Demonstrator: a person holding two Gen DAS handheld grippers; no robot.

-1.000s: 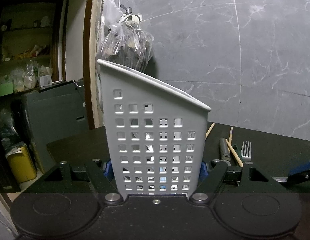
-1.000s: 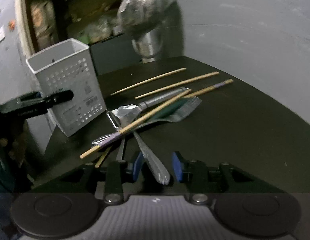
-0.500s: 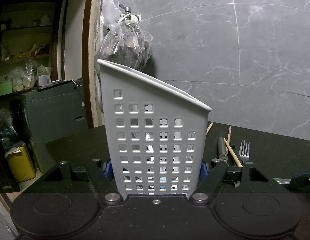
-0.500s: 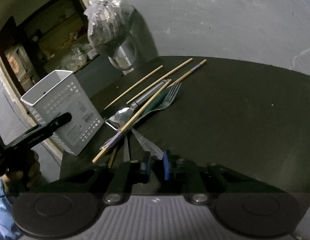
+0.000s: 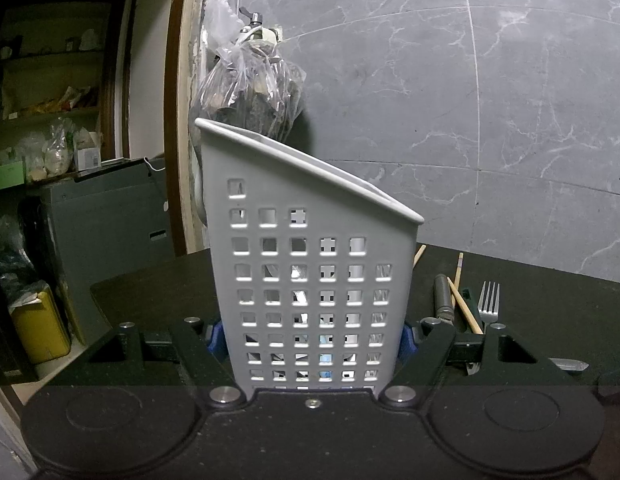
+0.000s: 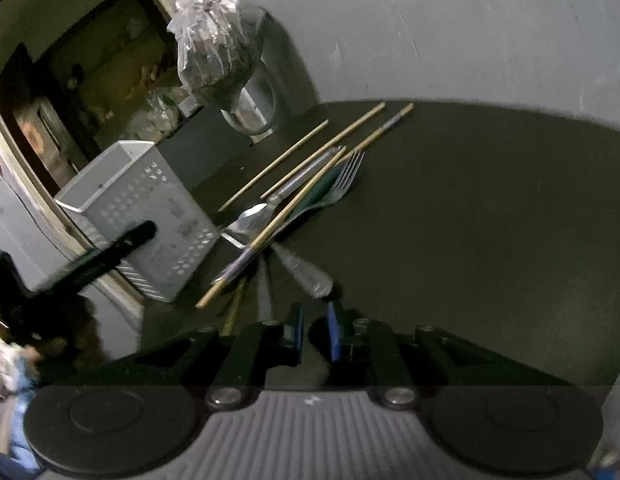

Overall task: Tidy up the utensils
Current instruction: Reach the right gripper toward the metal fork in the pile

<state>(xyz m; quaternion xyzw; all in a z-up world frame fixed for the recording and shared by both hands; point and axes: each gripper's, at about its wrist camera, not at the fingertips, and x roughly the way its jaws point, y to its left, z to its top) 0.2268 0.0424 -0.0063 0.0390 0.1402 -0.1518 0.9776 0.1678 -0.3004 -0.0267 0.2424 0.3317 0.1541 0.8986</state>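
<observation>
right tool [image 6: 313, 330], jaws nearly clenched with nothing between them, sits just below the fork handle [image 6: 306, 276] at lower centre, its axis running up-right to the tines; left tool [image 5: 310, 336] is grasping the white caddy [image 6: 138, 216] at frame left on the tabletop [image 6: 469, 220]

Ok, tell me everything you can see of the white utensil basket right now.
The white utensil basket looks like plastic, a tall square holder with rows of small square holes in its walls and a smooth slanted rim. It stands upright on the dark table near its left edge, left of the utensil pile. The left claw is shut on it, blue pads pressing both side walls near the base. Nothing pokes above the rim; its inside is not clearly visible.
</observation>
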